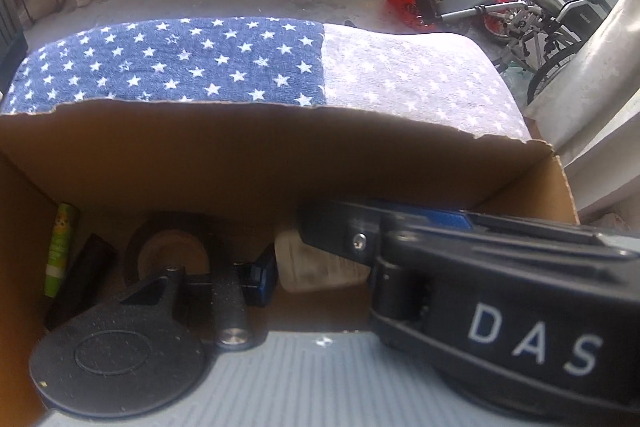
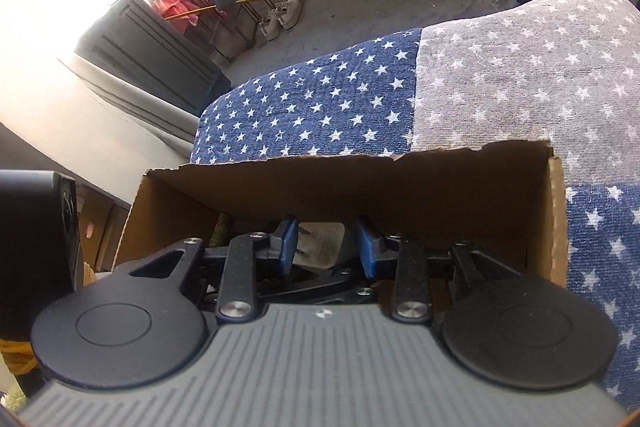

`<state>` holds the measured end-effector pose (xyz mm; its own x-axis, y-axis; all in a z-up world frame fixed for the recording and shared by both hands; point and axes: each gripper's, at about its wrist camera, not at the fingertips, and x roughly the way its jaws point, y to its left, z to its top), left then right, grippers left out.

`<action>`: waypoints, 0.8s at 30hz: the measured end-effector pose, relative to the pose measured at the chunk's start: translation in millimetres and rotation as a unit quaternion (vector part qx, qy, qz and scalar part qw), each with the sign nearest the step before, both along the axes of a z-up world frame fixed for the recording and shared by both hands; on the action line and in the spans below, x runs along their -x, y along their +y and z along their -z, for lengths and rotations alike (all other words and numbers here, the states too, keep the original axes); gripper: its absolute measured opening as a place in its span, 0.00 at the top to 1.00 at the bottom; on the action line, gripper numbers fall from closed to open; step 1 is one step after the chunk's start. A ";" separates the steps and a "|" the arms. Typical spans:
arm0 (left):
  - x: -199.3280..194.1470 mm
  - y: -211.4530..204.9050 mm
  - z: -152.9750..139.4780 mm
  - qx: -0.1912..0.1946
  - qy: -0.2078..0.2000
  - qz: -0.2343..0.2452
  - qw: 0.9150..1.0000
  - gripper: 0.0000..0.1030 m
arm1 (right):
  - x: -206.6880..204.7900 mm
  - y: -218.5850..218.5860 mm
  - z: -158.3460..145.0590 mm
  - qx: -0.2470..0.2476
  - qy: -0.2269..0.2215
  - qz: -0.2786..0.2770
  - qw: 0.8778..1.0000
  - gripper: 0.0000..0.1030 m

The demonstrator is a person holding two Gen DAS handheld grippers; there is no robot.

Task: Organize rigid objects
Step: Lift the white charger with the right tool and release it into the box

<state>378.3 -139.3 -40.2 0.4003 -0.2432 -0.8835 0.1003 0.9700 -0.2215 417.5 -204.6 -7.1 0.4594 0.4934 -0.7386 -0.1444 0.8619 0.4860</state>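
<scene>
Pointing steeply down into the cardboard box (image 2: pixel 559 219), your right gripper (image 2: pixel 328 247) has its blue pads (image 2: pixel 289 242) narrowly parted on either side of a scuffed whitish plastic container (image 2: pixel 322 241); you cannot tell whether they press on it. That container (image 1: pixel 316 267) lies on the box floor near the far wall, right of a brown tape roll (image 1: pixel 172 251), a black block (image 1: pixel 80 279) and a green tube (image 1: pixel 60 251) in the left corner. Your left gripper (image 1: pixel 360 247) also dips inside, its right finger hidden behind the right gripper's body, so its opening cannot be judged. Beyond the box's torn far edge lies a star-patterned cloth (image 1: pixel 180 63).
</scene>
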 end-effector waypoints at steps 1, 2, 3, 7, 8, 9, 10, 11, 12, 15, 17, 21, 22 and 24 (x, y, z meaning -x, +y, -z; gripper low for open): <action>0.8 -0.1 0.1 0.004 0.001 0.001 1.000 0.52 | 0.1 0.2 0.1 0.001 -0.001 -0.001 1.000 0.69; 1.0 -0.7 -0.7 0.003 0.000 0.000 1.000 0.52 | 0.1 0.0 -0.1 0.000 -0.001 -0.001 1.000 0.69; 0.7 -1.3 -1.4 0.000 0.000 0.000 1.000 0.49 | 1.5 -0.1 -1.6 -0.002 0.000 -0.001 1.000 0.69; 7.1 -2.0 -10.9 -0.002 -0.006 -0.001 1.000 0.45 | 8.3 -1.6 -8.8 0.005 -0.010 0.006 1.000 0.68; 10.2 -1.7 -14.9 0.000 -0.008 -0.003 1.000 0.43 | 11.3 -1.5 -12.3 0.007 -0.016 0.006 1.000 0.68; 14.0 -0.8 -19.9 0.004 -0.010 -0.003 1.000 0.41 | 16.7 -1.7 -17.6 0.008 -0.021 0.008 1.000 0.68; 18.1 0.4 -25.4 0.008 -0.013 -0.005 1.000 0.41 | 20.5 -2.0 -22.2 0.008 -0.026 0.009 1.000 0.68; 23.6 1.2 -32.1 0.011 -0.017 -0.004 1.000 0.41 | 26.5 -1.9 -30.0 0.007 -0.034 0.009 0.999 0.68; 30.4 2.2 -39.7 0.015 -0.022 -0.002 1.000 0.41 | 33.6 -2.4 -38.3 0.006 -0.045 0.010 0.999 0.68; 60.9 8.6 -64.8 0.014 -0.051 0.009 0.999 0.36 | 61.7 -8.4 -68.5 -0.008 -0.082 0.014 0.996 0.68; 88.3 13.9 -82.3 -0.001 -0.080 0.019 0.997 0.34 | 88.8 -16.0 -91.7 -0.020 -0.114 0.019 0.993 0.67; 150.4 35.0 -112.4 0.005 -0.132 0.037 0.991 0.30 | 156.7 -34.2 -133.1 -0.048 -0.179 0.029 0.982 0.57; 166.4 41.7 -117.8 0.010 -0.144 0.040 0.989 0.29 | 174.4 -37.8 -139.3 -0.053 -0.190 0.030 0.980 0.55; 199.3 54.1 -123.8 0.013 -0.166 0.045 0.985 0.23 | 210.3 -43.9 -146.2 -0.062 -0.208 0.033 0.976 0.51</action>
